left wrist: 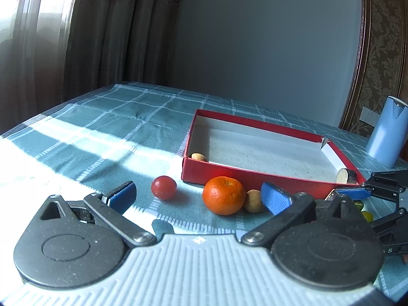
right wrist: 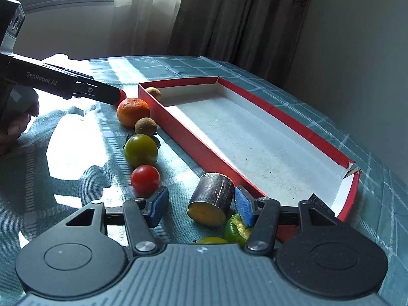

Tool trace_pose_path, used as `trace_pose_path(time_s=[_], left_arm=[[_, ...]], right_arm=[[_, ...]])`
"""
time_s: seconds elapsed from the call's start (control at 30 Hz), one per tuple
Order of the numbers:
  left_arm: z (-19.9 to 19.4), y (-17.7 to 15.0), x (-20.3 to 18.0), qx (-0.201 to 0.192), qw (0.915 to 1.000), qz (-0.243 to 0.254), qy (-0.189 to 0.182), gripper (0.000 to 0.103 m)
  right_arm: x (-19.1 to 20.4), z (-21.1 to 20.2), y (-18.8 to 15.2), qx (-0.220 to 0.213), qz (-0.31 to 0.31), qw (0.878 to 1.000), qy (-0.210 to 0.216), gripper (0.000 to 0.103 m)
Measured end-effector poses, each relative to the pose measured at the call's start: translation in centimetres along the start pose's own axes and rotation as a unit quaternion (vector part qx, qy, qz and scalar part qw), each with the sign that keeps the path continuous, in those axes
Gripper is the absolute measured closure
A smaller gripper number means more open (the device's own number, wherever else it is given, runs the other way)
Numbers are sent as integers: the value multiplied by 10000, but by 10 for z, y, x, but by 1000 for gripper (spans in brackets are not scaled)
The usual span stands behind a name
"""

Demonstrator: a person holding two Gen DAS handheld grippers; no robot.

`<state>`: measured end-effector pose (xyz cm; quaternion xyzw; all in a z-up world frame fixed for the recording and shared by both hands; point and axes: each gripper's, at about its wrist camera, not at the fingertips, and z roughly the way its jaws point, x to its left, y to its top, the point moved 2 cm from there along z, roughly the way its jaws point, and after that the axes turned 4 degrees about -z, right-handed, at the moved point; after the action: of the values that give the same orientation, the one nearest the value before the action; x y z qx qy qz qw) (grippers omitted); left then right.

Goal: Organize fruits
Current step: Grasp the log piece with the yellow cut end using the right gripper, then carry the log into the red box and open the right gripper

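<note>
A red box (left wrist: pixel 250 178) with a white inside (right wrist: pixel 255 137) lies on the checked cloth. One longan (left wrist: pixel 199 156) lies in its corner. In front of it lie a red cherry tomato (left wrist: pixel 163 187), an orange (left wrist: pixel 224 195) and a second longan (left wrist: pixel 253 201). My left gripper (left wrist: pixel 199 196) is open around the tomato and orange, a little short of them. In the right wrist view a green tomato (right wrist: pixel 140 150), a red tomato (right wrist: pixel 145 180) and a dark sugarcane piece (right wrist: pixel 211 202) lie beside the box. My right gripper (right wrist: pixel 201 206) is open around the sugarcane.
A blue cup (left wrist: pixel 386 131) stands at the right behind the box. A green fruit (right wrist: pixel 236 227) and a yellow one (right wrist: pixel 211 240) lie under my right gripper. The left gripper's arm (right wrist: pixel 63 81) reaches in from the left. A wall and curtains stand behind the table.
</note>
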<state>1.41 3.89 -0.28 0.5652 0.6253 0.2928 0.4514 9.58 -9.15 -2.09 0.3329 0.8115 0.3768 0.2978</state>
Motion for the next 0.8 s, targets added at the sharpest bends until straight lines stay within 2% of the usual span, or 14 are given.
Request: trace_pose_path(time_s=[0.1, 0.27, 0.47, 0.67, 0.8], left_arm=[[0, 0, 0, -1, 10000, -2, -6, 0], [0, 0, 1, -7, 10000, -12, 7, 0], [0, 0, 0, 10, 10000, 13, 47, 0], [1, 0, -1, 49, 9999, 56, 93, 0], [3, 0, -2, 95, 9998, 94, 123, 0]], right_arm=[[1, 0, -1, -35, 100, 9994, -324, 69], [1, -3, -2, -132, 253, 9987, -427, 69], [-5, -30, 4, -755, 670, 9939, -435, 71], [-34, -49, 9, -1170, 1118, 9825, -919, 71], [-61, -44, 12, -1089, 1381, 9763, -1264, 71]])
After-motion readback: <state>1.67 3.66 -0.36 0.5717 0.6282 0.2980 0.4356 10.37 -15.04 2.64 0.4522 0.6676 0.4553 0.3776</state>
